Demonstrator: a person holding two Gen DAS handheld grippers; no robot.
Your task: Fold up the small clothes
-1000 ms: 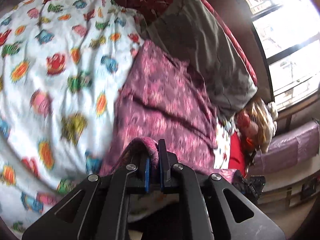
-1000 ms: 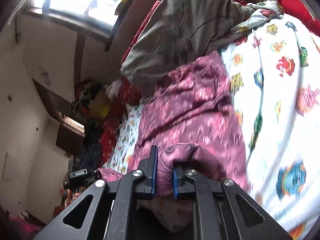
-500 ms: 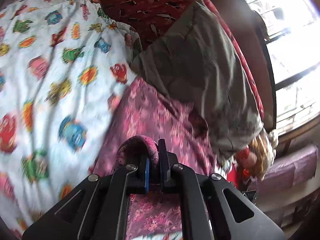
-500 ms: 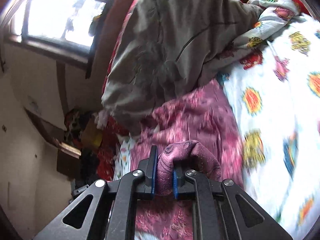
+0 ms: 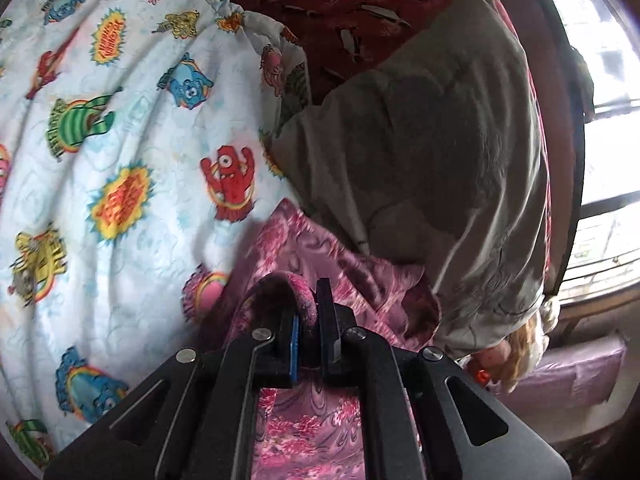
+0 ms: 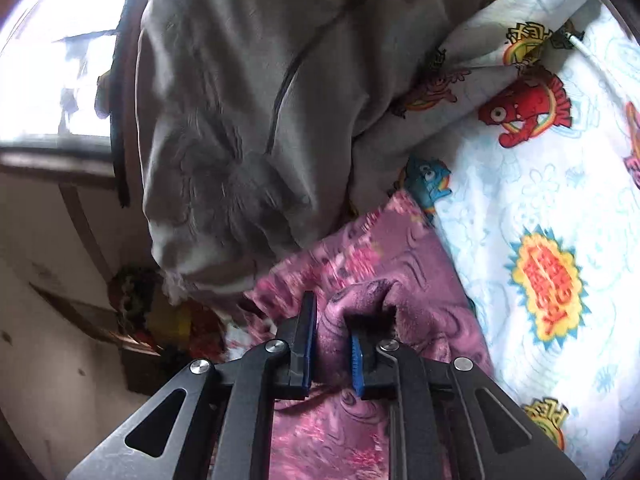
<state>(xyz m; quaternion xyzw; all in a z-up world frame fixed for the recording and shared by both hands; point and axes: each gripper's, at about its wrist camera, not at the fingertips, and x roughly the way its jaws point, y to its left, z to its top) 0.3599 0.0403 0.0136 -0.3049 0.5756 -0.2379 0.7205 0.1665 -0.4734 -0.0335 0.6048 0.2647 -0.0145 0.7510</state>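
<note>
A pink floral garment [image 5: 320, 252] lies on the cartoon-print bedsheet [image 5: 120, 140], its far edge against a grey cloth. My left gripper [image 5: 306, 304] is shut on a raised fold of it. In the right wrist view the same pink garment [image 6: 400, 248] stands bunched between the blue pads [image 6: 306, 344] of my right gripper [image 6: 332, 320]. Those jaws are opening, and the fold still fills the gap between them. Both held edges hang just above the lower layer of the garment.
A big grey cloth [image 5: 420, 140] lies heaped beyond the garment, also seen as a grey cloth [image 6: 240, 100] from the right. A red patterned blanket [image 5: 340, 0] lies behind it. A window [image 5: 608, 60], a doll [image 5: 516, 348] and clutter flank the bed's side.
Both grippers have carried their pink folds forward over the garment toward the grey cloth and sunk lower. The right jaws now stand slightly wider apart.
</note>
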